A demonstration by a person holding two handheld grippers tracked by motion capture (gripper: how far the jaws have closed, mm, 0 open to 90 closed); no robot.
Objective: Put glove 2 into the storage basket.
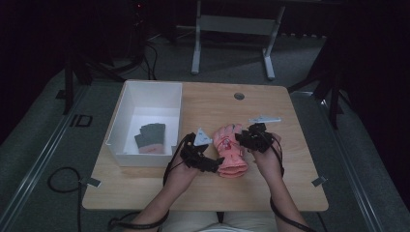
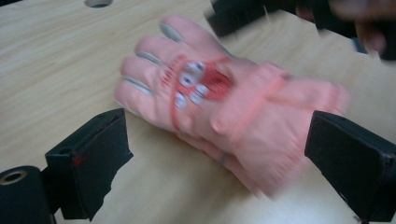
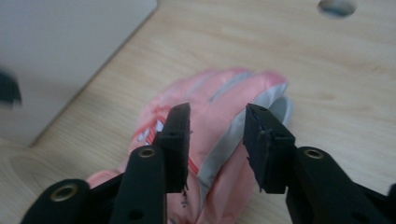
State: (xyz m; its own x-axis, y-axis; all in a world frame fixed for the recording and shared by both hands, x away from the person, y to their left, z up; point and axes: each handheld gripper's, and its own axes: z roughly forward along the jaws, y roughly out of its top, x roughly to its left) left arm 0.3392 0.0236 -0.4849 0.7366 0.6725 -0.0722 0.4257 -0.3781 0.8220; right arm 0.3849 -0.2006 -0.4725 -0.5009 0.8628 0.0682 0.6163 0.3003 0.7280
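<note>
A pink glove [image 1: 231, 151] with a red patch lies flat on the wooden table [image 1: 290, 183], its fingers pointing away from me. My left gripper [image 1: 212, 162] is at the cuff end; in the left gripper view it [image 2: 215, 130] stands wide open with the glove [image 2: 224, 102] between its jaws. My right gripper [image 1: 243, 140] is at the glove's right side near the fingers. In the right gripper view it [image 3: 217, 112] is open, its jaws hovering astride the glove's grey-trimmed edge [image 3: 229, 140] without pinching it.
A white box [image 1: 126, 99] stands at the table's left with a dark grey glove [image 1: 150, 137] lying inside it. A round cable hole [image 1: 239, 95] sits near the far edge. Bare wood lies to the right and along the front edge.
</note>
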